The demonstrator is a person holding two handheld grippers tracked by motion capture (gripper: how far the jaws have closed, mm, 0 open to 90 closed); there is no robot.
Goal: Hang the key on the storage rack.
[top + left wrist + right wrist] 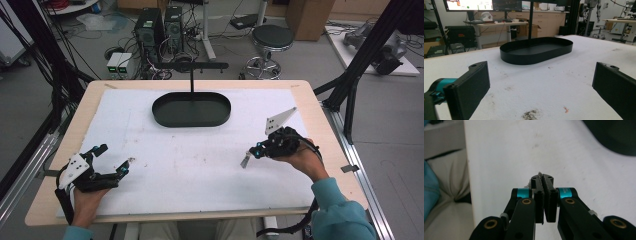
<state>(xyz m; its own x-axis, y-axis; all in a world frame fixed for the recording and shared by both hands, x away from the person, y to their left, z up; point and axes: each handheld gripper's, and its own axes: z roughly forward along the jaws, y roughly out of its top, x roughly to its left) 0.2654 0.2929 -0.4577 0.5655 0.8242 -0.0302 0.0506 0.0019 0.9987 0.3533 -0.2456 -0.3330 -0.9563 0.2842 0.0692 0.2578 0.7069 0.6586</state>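
Toward the far edge of the table, near its middle, sits a black oval tray with a low upright wall and a matte metal look (a thin black post rises behind it). Wide bare room lies between the tray and the near edge, where the white pad covering the wooden top is rough-grained and flecked with brown stains. By the near left corner the left gripper rests low, its two flat black ribbed jaws spread wide with nothing between them, pointing at the tray across open pad. Over the right side, well apart from the tray and short of the right edge, the right gripper hangs with its jaws pressed together on a thin pale strip whose toothed tip pokes out past them; I cannot tell its material.
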